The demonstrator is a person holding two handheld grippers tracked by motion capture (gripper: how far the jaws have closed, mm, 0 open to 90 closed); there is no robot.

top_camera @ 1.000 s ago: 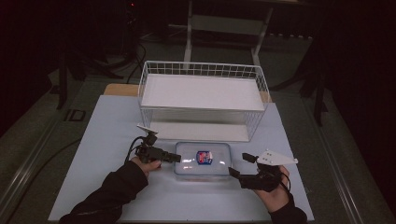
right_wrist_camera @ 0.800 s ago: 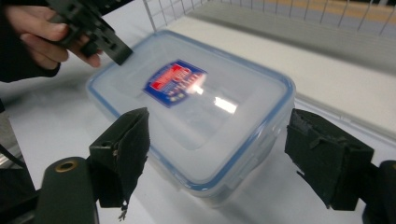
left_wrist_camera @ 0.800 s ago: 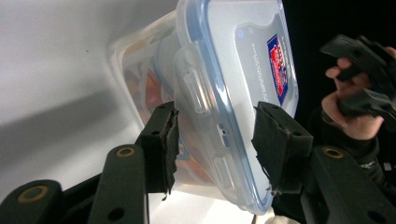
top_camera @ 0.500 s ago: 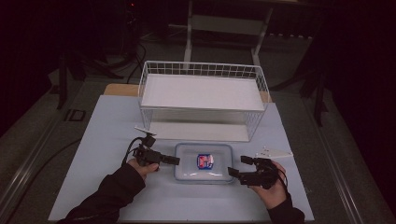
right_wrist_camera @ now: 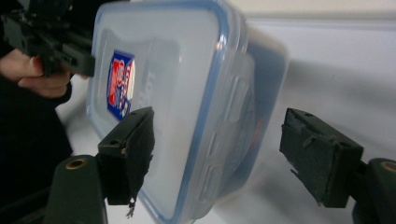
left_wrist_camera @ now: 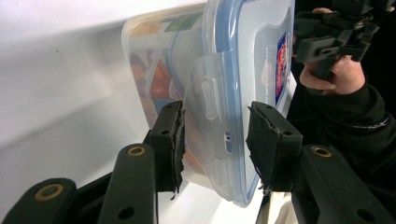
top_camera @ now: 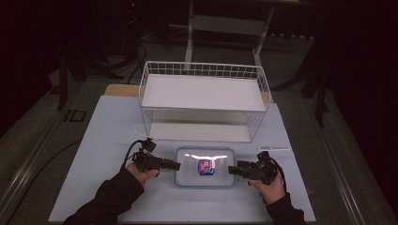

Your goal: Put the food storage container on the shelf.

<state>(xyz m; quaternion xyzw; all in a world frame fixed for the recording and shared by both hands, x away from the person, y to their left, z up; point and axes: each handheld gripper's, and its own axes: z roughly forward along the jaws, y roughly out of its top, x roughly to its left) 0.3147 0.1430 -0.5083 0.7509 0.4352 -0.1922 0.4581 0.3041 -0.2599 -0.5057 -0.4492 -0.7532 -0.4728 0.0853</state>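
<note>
One clear plastic food container [top_camera: 204, 167] with a blue-rimmed lid lies between our two grippers, before one white wire basket [top_camera: 203, 101] on the pale blue table [top_camera: 103, 126]. Our left gripper [left_wrist_camera: 215, 140], jaws about half open and just closing, straddles the container's side latch [left_wrist_camera: 205, 98]; whether the pads press it, we cannot tell. Our right gripper [right_wrist_camera: 217, 154], jaws wide and closing slightly, brackets the opposite end untouched, with bare table beyond its outer jaw.
</note>
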